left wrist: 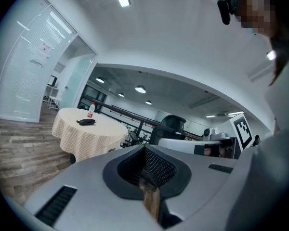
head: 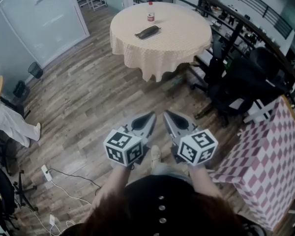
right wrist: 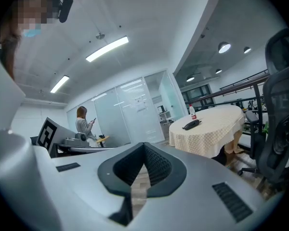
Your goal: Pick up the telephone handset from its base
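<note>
The telephone (head: 147, 32) is a dark unit lying on a round table (head: 187, 43) with a cream checked cloth, far ahead of me. Its handset rests on the base. A small white bottle (head: 150, 14) stands just behind it. My left gripper (head: 150, 118) and right gripper (head: 167, 115) are side by side low in the head view, over the wooden floor, well short of the table. Both are shut and hold nothing. The left gripper view shows the telephone (left wrist: 86, 121) small at the left, beyond the left gripper (left wrist: 147, 150). In the right gripper view the telephone (right wrist: 191, 124) is at the right, past the right gripper (right wrist: 144, 146).
Black office chairs (head: 246, 82) stand right of the table by a curved railing (head: 265, 38). A pink checked tablecloth (head: 270, 166) is close on my right. Cables and a power strip (head: 46, 172) lie on the floor at the left. A person (right wrist: 83, 124) stands by glass walls.
</note>
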`<state>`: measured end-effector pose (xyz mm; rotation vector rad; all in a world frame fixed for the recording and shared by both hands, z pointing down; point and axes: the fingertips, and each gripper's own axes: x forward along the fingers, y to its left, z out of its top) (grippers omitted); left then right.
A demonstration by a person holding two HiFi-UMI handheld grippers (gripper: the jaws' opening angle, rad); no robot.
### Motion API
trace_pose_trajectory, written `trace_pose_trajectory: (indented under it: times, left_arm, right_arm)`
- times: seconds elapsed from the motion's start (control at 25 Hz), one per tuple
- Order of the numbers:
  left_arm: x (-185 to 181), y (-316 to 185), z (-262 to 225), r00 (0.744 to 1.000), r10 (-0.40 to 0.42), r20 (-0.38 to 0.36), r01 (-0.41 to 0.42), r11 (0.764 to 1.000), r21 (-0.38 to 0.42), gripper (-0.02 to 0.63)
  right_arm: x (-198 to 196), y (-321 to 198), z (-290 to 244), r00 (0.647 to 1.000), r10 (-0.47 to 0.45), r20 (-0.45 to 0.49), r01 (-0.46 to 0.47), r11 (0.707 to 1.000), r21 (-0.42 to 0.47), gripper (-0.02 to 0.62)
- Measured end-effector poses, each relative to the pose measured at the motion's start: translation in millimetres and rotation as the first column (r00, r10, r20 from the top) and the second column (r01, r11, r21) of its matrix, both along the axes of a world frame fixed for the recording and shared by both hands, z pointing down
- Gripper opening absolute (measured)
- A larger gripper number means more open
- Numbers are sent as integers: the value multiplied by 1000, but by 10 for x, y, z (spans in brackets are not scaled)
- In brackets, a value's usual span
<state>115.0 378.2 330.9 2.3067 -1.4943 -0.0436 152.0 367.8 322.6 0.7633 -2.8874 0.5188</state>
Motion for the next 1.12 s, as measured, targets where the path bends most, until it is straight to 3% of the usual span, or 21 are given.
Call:
trace_pose_trajectory:
  times: [0.48,0.76,1.12]
  left_arm:
    - [-162,-1474,56,1000,6,21,-6,1000,-3,6]
    - [-166,-1829,107,1000,0,-11,0,1000,-31,6]
    - [-330,-1932,345,999,32,-9,-33,997,-74,6]
  right_arm:
    - [-198,-1440,41,999,4,-34,-4,1000,4,9]
    - [-179,-1837,126,999,-12,-34,11,1000,-24,9]
    - [-367,-1926,357,999,-15,-47,12,998,-61,9]
